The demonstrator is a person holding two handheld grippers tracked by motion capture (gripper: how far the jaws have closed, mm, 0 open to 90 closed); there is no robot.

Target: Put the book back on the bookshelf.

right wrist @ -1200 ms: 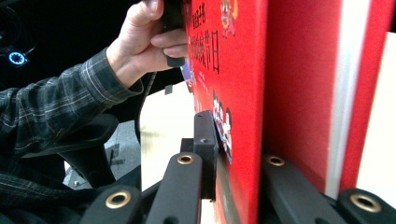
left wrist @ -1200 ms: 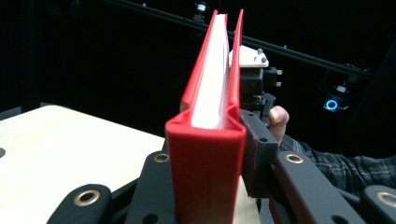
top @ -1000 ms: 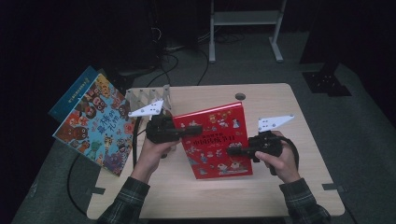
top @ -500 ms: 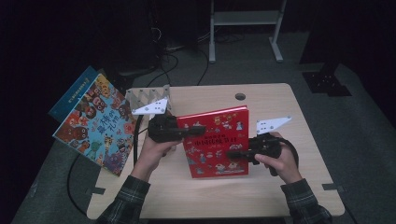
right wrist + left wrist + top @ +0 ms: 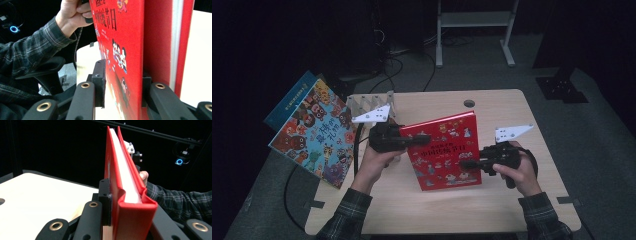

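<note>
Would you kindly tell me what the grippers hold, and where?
The red hardcover book: left gripper clamps its spine edge; right gripper, jaws just opening, straddles the opposite edge.

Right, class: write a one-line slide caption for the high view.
Two hand-held grippers, left and right, hold a red picture book above a wooden table.

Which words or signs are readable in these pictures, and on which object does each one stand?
"节日": end of the black Chinese title on the red book's cover, right gripper view; the characters before it are cut off or blurred.
Blue picture book at the table's left edge: large yellow Chinese title, too blurred to read.
Small print on both covers: too small to read.
</note>
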